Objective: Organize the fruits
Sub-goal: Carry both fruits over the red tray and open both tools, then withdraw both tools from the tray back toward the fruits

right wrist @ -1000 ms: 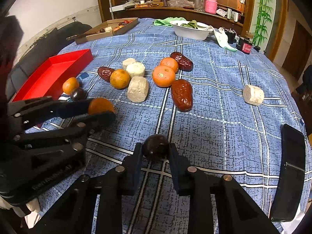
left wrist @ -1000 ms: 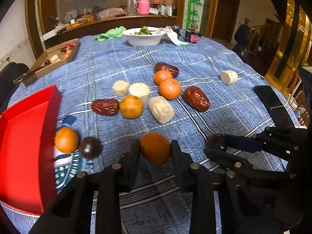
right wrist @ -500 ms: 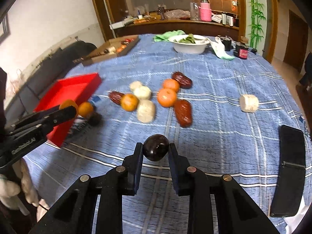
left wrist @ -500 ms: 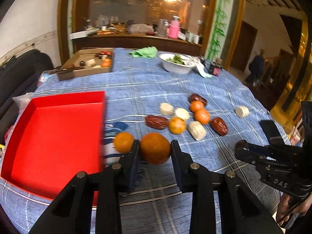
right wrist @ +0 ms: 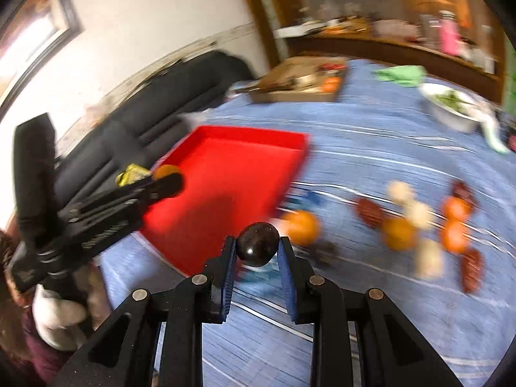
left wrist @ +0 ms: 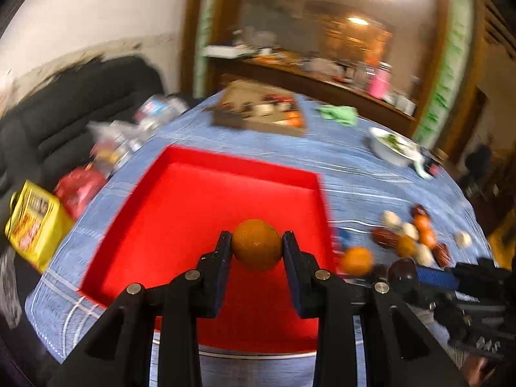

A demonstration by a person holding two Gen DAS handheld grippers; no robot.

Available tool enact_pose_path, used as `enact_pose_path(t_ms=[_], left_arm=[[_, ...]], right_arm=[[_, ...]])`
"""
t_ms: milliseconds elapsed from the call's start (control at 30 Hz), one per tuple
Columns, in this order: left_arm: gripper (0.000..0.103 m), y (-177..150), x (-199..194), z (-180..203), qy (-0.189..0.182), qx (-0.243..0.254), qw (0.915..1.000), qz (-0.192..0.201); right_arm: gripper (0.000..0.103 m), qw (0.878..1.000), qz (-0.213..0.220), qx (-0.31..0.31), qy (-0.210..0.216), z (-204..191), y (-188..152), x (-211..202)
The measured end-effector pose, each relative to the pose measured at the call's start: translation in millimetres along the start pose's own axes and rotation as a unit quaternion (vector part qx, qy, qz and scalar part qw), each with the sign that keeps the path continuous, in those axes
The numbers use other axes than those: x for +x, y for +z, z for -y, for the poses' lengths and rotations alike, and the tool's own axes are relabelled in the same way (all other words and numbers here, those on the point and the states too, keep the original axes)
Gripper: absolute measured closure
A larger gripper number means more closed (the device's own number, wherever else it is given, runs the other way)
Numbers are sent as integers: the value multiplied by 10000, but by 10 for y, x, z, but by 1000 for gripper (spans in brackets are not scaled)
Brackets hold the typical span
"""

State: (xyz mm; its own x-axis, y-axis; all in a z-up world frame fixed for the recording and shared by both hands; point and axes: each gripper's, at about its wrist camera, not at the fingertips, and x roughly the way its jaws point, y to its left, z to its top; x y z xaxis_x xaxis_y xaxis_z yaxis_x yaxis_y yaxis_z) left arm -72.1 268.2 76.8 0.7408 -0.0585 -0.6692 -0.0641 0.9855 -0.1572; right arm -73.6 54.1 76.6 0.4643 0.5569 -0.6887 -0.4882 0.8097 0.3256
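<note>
My left gripper (left wrist: 257,245) is shut on an orange (left wrist: 257,244) and holds it above the red tray (left wrist: 180,213); it also shows in the right wrist view (right wrist: 167,177) over the tray (right wrist: 238,167). My right gripper (right wrist: 258,249) is shut on a dark round plum (right wrist: 258,243), above the blue cloth just right of the tray's near corner. A loose orange (right wrist: 301,227) and a dark fruit (right wrist: 324,253) lie beside the tray. Further right lie several oranges, red dates and pale cakes (right wrist: 419,222).
A cardboard box (left wrist: 258,114) of items, a green cloth (left wrist: 338,114) and a white bowl (left wrist: 391,146) stand at the table's far side. A yellow packet (left wrist: 34,222) and bags lie left of the tray. A black sofa (right wrist: 161,96) is behind.
Both grippers have swung left toward the red tray with their fruits still held. The left gripper's orange is now over the tray's inside; the views are blurred by motion.
</note>
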Motion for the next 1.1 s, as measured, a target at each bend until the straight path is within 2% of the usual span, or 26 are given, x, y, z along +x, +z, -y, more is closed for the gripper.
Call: enact_pose_path(t_ms=[167, 433, 567, 767, 867, 933, 1000, 1100], left_arm=[[72, -27, 211, -430, 199, -480, 9984, -225], [72, -61, 305, -651, 342, -715, 9965, -276], [59, -68, 246, -610, 441, -633, 9969, -135], [45, -46, 89, -537, 670, -530, 9963, 132], [39, -37, 36, -504, 696, -493, 9962, 197], [38, -29, 8, -491, 695, -488, 9961, 223], [37, -25, -29, -481, 691, -493, 9960, 262], [35, -9, -85, -466, 748, -499, 9954, 330]], right_arm=[[74, 9980, -265, -559, 136, -511, 198, 495], [74, 9958, -553, -714, -121, -655, 269, 1006], [73, 9959, -591, -656, -196, -654, 260, 1110], [72, 9938, -558, -895, -350, -744, 238, 1159], [63, 9933, -486, -974, -392, -775, 229, 1115], [44, 9933, -381, -981, -470, -765, 250, 1065], [39, 9929, -256, -1019, -564, -783, 262, 995], [38, 9896, -86, -1161, -848, -841, 284, 874]])
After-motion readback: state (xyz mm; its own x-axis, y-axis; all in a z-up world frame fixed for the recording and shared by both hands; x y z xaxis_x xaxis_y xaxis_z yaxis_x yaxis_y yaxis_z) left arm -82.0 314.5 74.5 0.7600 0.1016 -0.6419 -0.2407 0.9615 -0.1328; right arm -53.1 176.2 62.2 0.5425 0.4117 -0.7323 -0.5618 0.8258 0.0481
